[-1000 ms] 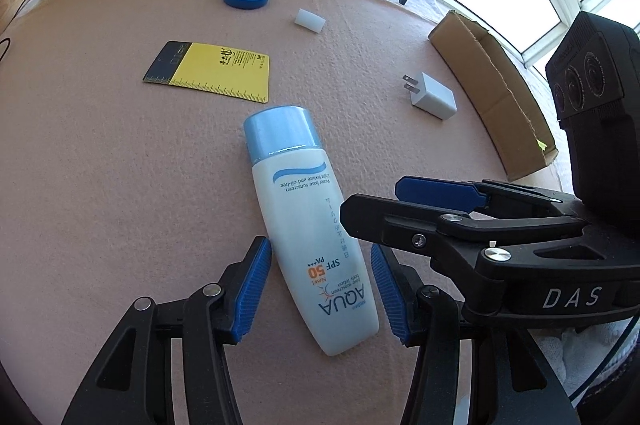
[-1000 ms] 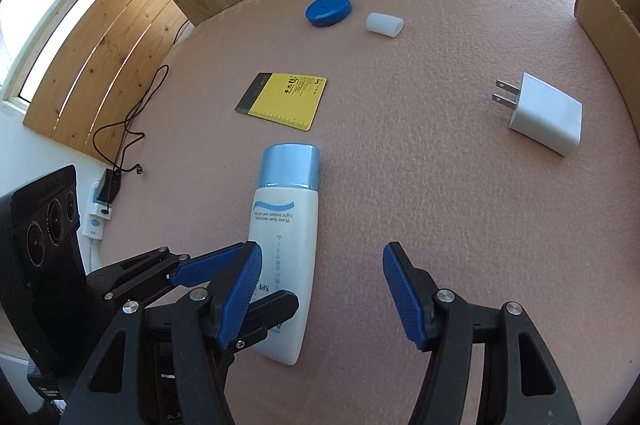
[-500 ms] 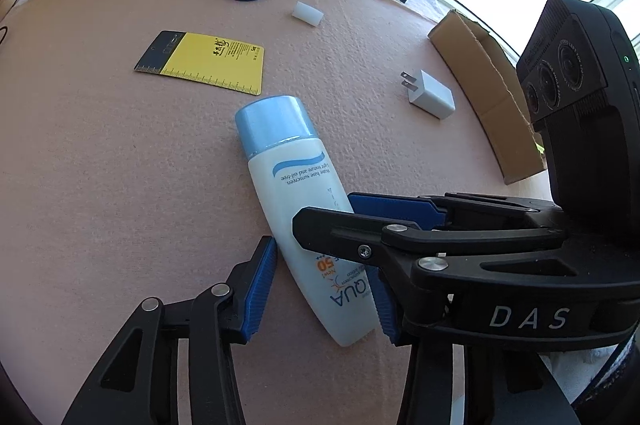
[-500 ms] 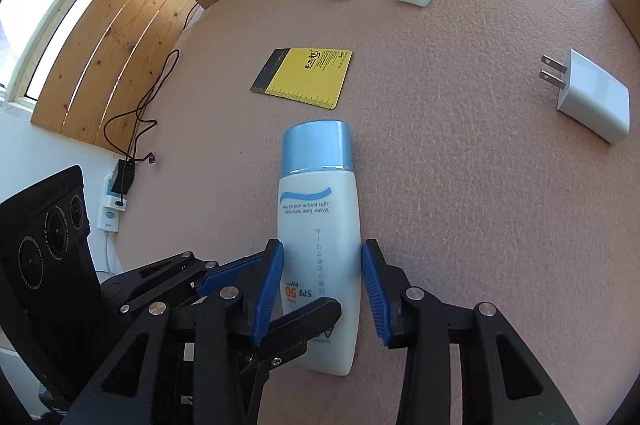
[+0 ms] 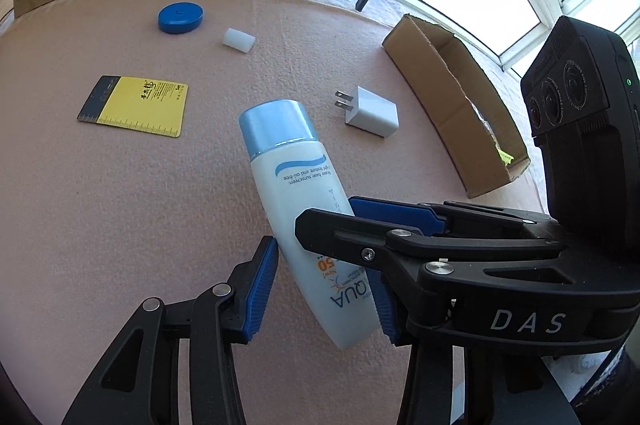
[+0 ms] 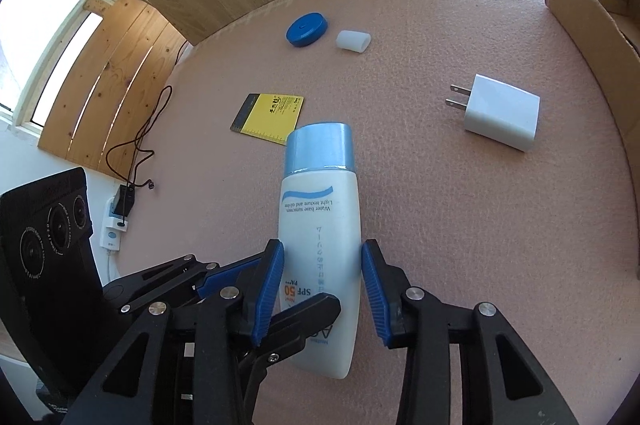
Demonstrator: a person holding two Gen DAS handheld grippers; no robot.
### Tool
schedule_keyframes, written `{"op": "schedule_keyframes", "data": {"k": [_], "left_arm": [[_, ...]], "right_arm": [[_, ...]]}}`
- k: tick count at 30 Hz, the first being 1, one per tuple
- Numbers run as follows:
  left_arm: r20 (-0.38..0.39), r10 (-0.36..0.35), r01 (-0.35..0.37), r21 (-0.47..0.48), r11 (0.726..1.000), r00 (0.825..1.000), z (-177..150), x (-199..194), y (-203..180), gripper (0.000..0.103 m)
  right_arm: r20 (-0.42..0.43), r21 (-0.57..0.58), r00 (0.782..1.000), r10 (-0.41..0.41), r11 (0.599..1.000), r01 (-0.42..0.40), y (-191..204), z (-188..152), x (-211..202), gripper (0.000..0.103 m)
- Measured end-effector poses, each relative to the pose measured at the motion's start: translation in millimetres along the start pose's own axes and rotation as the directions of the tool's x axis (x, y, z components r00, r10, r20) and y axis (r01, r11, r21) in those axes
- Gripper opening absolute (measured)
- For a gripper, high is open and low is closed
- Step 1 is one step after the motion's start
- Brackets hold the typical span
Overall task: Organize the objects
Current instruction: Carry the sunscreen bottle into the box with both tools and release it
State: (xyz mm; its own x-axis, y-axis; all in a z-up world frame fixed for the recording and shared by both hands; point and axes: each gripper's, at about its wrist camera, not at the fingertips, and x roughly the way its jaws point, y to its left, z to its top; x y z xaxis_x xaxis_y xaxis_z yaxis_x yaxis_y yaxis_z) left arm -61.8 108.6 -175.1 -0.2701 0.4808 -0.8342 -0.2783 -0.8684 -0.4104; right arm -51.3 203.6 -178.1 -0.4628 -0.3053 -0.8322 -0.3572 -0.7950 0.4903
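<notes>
1. The sunscreen bottle (image 5: pixel 298 193) has a white body and a light blue cap. The cap end points away from both cameras, and the bottle appears raised off the pink foam mat (image 5: pixel 100 209)
2. The left gripper (image 5: pixel 320 285) has its blue pads pressed on the lower body of the bottle, one on each side. Its jaws stand about half closed and grip the bottle
3. The right gripper (image 6: pixel 323 285) has its blue pads pressed on the sides of the same bottle, just above the orange SPF 50 print. Its jaws stand narrowed to the bottle's width and grip it
4. In the left wrist view, the right gripper's black fingers cross in front of the bottle from the right side. In the right wrist view, the left gripper's fingers reach the bottle from the lower left
5. A white USB wall charger (image 6: pixel 500 117) lies on the mat, to the right of the bottle and apart from it
6. A yellow and black card (image 5: pixel 136 105) lies flat on the mat, beyond the bottle on its left
7. A blue round lid (image 5: pixel 180 18) and a small white cap (image 5: pixel 239 41) lie near each other at the far side of the mat
8. An open cardboard box (image 5: pixel 452 85) stands at the right edge of the mat, beyond the charger
</notes>
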Motion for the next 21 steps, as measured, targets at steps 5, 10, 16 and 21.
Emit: {"op": "schedule_keyframes", "data": {"k": [5,10,16,21], "left_arm": [[0.019,-0.015,0.014,0.051,0.999,1.0,13.7,1.6,-33.7,0.048],[0.047,-0.034,0.029,0.1,0.995,0.998,34.5,5.4,-71.0,0.048],[0.07,-0.069,0.057,0.156,0.986,0.995,61.3,19.6,-119.6,0.048],[0.08,-0.096,0.078,0.198,0.977,0.992,80.3,36.7,-161.0,0.048]], "right_arm": [[0.055,0.007,0.998,-0.019,1.0,0.019,-18.1,4.9,-30.1,0.037],[0.115,0.02,0.993,-0.042,0.999,0.04,-38.2,14.8,-61.6,0.037],[0.18,0.043,0.98,-0.079,0.996,0.073,-70.3,29.1,-99.2,0.037],[0.223,0.064,0.968,-0.116,0.993,0.104,-101.2,40.0,-127.8,0.037]]}}
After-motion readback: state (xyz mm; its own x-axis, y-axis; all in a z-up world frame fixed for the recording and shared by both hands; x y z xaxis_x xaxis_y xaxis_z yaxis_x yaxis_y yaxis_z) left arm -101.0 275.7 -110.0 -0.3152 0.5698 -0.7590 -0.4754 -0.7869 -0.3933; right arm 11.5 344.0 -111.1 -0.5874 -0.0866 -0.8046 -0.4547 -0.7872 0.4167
